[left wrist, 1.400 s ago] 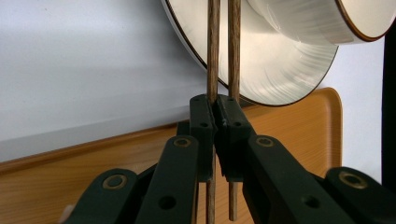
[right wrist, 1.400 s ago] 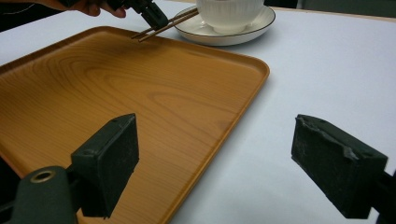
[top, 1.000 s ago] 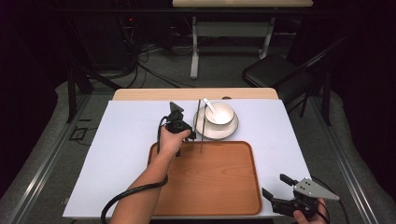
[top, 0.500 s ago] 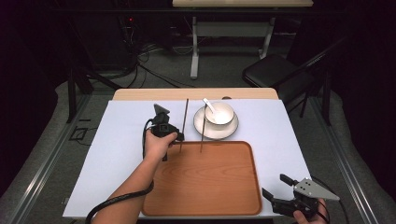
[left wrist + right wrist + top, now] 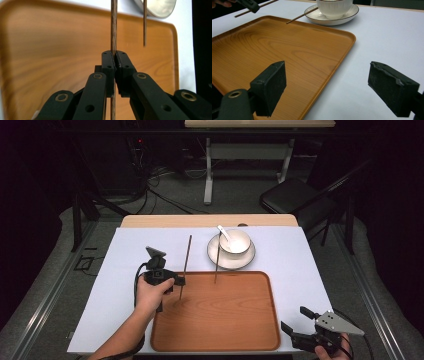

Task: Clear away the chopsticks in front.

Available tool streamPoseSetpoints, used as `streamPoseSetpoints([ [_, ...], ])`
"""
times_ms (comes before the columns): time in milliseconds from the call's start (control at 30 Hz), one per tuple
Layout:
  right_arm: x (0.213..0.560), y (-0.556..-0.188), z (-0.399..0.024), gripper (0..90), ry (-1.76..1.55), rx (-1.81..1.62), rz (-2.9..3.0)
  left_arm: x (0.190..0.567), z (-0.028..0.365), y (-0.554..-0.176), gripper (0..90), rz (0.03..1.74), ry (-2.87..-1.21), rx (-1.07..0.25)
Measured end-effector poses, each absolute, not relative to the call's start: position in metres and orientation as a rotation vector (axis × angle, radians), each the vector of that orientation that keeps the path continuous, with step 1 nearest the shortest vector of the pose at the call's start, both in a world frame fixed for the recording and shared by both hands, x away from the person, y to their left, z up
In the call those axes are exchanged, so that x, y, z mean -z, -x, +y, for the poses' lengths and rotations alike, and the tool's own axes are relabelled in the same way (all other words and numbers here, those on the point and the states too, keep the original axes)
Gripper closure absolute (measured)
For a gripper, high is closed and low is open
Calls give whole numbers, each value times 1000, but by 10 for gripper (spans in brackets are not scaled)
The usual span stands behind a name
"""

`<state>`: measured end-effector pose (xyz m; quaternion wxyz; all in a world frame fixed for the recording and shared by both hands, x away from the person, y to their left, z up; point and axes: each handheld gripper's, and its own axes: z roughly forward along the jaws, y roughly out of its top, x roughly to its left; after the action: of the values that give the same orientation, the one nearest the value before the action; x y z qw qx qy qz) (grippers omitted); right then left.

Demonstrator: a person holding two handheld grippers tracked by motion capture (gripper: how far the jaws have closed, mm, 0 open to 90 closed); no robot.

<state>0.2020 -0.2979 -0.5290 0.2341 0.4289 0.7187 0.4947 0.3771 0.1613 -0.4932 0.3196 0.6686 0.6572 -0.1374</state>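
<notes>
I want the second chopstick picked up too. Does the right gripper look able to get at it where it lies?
Probably yes. The right gripper is open and empty, and the chopstick leans off the saucer over the tray, with nothing between them.

In the left gripper view the held chopstick (image 5: 113,27) runs off the top edge and its lower part is hidden between the clamped jaws, while the saucer (image 5: 156,7) is cut by the top edge. In the right gripper view the bowl (image 5: 334,7) loses its rim to the top edge. In the high view the right hand (image 5: 332,352) is cut by the bottom edge.
</notes>
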Motion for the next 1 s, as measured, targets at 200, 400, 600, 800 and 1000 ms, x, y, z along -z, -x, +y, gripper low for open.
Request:
streamPoseSetpoints([
  [200, 529, -202, -297, 147, -1182, -1355, 1974, 498, 179, -346, 858, 1726, -1749, 387],
  [400, 529, -202, -297, 147, -1189, -1356, 1972, 506, 190, -320, 858, 1735, -1750, 398],
  [600, 529, -202, -298, 147, -1190, -1357, 1973, 514, 194, -299, 858, 1734, -1774, 421],
  [800, 529, -203, -298, 147, -1194, -1361, 1969, 521, 193, -284, 858, 1734, -1801, 422],
  [1000, 529, -203, -298, 147, -1197, -1360, 1970, 528, 187, -276, 858, 1743, -1819, 442],
])
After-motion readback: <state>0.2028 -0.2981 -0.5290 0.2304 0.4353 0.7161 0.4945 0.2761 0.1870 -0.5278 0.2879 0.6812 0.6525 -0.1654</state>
